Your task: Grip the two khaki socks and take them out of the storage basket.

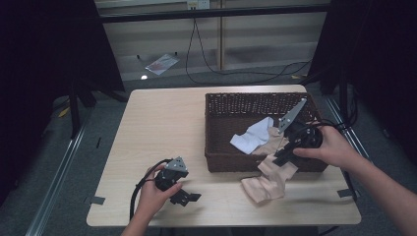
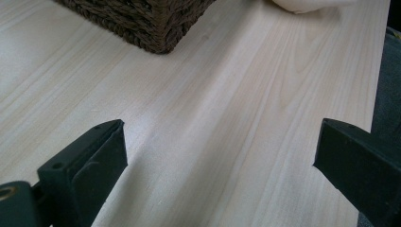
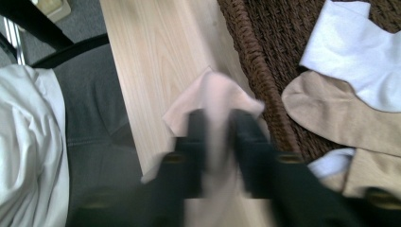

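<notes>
The right gripper [image 1: 286,153] hung at the near rim of the wicker basket [image 1: 231,105], its jaws set on either side of a pale peach sock [image 1: 269,179]; in the right gripper view the cloth ran up between the jaws with the picture blurred there, so whether they pressed on it or stood just off it could not be told. That sock draped over the basket's front wall and down onto the worktop [image 1: 162,123], with its lower end bunched on the wood just in front of the basket. The woven rim stood directly between the sock and the basket's inside, beside the jaws. Inside lay a white sock [image 1: 253,135] and, touching it, a beige sock [image 3: 331,113] that the white one partly overlapped. The left gripper [image 1: 186,196] rested low over the bare worktop near the front edge, well apart from the basket, its jaws wide apart with nothing between them; in the left gripper view the basket's corner showed farther off. Beyond the worktop, on the floor, lay a black cable [image 1: 231,73] and a flat clear packet [image 1: 161,63].
</notes>
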A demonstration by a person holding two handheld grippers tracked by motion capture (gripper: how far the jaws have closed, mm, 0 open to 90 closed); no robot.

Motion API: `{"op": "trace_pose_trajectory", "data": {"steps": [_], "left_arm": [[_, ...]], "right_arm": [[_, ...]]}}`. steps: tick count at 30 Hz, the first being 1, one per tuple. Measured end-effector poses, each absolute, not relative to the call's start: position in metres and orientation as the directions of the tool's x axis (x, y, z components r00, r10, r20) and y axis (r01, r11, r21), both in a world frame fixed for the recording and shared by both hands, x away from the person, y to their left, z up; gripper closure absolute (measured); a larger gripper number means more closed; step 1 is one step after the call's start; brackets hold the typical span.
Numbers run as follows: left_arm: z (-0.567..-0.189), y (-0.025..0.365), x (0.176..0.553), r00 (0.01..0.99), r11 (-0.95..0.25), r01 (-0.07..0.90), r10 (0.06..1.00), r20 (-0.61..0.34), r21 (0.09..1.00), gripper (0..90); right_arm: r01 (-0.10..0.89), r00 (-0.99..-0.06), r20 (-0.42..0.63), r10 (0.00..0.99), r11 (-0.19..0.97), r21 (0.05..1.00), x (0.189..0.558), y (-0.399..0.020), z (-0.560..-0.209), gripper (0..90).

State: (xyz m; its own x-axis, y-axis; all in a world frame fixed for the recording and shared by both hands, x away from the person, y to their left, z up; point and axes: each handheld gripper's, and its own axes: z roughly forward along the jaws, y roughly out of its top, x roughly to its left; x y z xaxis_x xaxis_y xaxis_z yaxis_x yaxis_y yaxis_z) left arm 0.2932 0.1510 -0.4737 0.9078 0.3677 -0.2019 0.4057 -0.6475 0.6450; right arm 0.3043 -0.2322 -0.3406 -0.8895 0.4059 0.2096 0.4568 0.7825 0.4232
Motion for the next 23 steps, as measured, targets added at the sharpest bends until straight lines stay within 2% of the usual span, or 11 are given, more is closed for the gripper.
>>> {"op": "trace_pose_trajectory", "data": {"steps": [1, 2, 4, 5, 14, 23], "left_arm": [[-0.474, 0.151, 0.293, 0.908, -0.648, 0.406, 0.368, -0.202, 0.645, 2.9], [-0.474, 0.151, 0.293, 0.908, -0.647, 0.406, 0.368, -0.202, 0.645, 2.9], [-0.474, 0.151, 0.293, 0.905, -0.640, 0.411, 0.373, -0.206, 0.649, 2.9], [-0.473, 0.152, 0.293, 0.907, -0.646, 0.407, 0.370, -0.201, 0.645, 2.9], [-0.473, 0.151, 0.293, 0.908, -0.644, 0.406, 0.368, -0.203, 0.648, 2.9], [-0.474, 0.150, 0.293, 0.908, -0.644, 0.406, 0.368, -0.202, 0.648, 2.9]], "right_arm": [[0.457, -0.890, 0.210, 0.406, 0.782, 0.423, 0.304, -0.232, -0.341, 69.9], [0.463, -0.886, 0.215, 0.411, 0.778, 0.425, 0.304, -0.232, -0.343, 60.3], [0.467, -0.884, 0.199, 0.424, 0.775, 0.425, 0.302, -0.231, -0.345, 48.8], [0.465, -0.884, 0.192, 0.425, 0.771, 0.434, 0.300, -0.231, -0.345, 40.0], [0.459, -0.886, 0.167, 0.434, 0.763, 0.455, 0.289, -0.240, -0.352, 22.9], [0.480, -0.871, 0.156, 0.467, 0.734, 0.480, 0.283, -0.252, -0.363, 15.7]]}}
